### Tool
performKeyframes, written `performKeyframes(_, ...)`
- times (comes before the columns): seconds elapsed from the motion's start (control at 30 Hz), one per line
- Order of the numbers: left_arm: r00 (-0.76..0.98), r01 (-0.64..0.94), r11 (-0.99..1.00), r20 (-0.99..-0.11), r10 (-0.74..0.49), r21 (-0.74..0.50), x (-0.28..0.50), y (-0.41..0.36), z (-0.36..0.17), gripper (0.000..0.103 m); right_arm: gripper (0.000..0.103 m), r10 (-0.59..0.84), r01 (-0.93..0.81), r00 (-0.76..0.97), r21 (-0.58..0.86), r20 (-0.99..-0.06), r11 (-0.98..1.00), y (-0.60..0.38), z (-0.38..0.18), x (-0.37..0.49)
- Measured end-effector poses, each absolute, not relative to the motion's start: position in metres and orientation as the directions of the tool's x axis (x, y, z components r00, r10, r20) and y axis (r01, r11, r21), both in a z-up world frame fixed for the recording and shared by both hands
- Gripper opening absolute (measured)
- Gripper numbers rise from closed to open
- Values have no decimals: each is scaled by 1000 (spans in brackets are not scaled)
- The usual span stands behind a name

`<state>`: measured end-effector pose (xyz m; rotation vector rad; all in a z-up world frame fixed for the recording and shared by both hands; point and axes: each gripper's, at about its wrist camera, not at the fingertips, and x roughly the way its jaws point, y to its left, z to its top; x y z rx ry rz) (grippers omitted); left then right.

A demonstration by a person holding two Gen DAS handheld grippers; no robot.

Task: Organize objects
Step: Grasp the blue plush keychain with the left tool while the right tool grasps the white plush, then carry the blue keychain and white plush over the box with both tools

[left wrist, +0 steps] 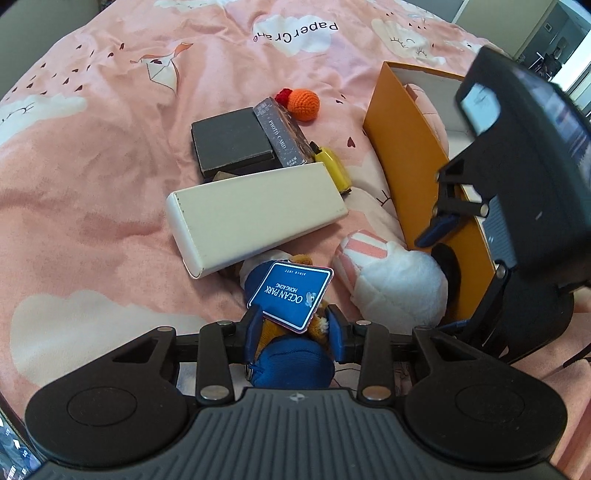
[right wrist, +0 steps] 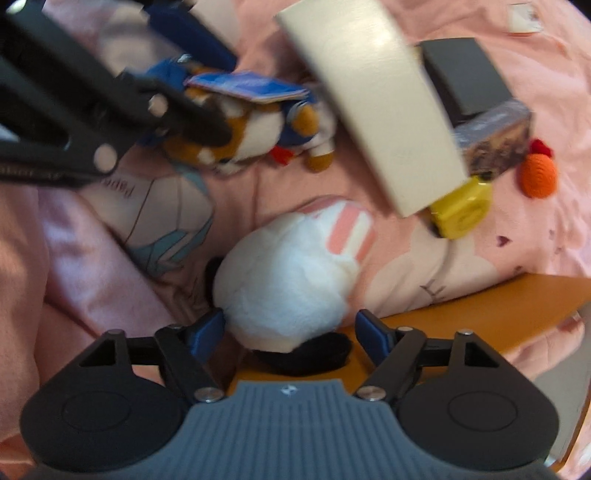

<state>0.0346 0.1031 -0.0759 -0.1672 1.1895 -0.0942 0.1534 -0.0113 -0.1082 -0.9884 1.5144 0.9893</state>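
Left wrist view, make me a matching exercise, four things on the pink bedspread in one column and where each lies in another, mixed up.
1. orange crocheted ball
2. long white box
3. small yellow toy
4. white fluffy plush

A. against the orange box's side
B. at the white box's far right corner
C. farthest away, beside the photo card box
D. leaning on the dark flat box

Pairs: 1-C, 2-D, 3-B, 4-A

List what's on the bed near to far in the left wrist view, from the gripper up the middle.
left gripper → Ocean Park tag → long white box → black box → orange crochet ball → PaperCrane print
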Motion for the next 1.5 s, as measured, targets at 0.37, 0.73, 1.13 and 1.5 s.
performKeyframes(0.37,355,-6,980,-917,-184,-199,43,104,-87,48,59,-58,-950,-122,99,-991,297,-13,-106,146)
performKeyframes(0.73,323,50,989,-935,-147,-139,55,91,-94,61,64,130,-894,-104,150,-986,421,-5,-91,158)
performKeyframes(1.13,337,27,986,-927,-162,-163,53,92,-93,53,57,227,-817,-7,136,-974,560,-24,-84,146)
performKeyframes(1.5,475,-38,977,-864,-168,-211,34,93,-44,49,55,222,-853,199,-57,-954,520,-50,-30,124)
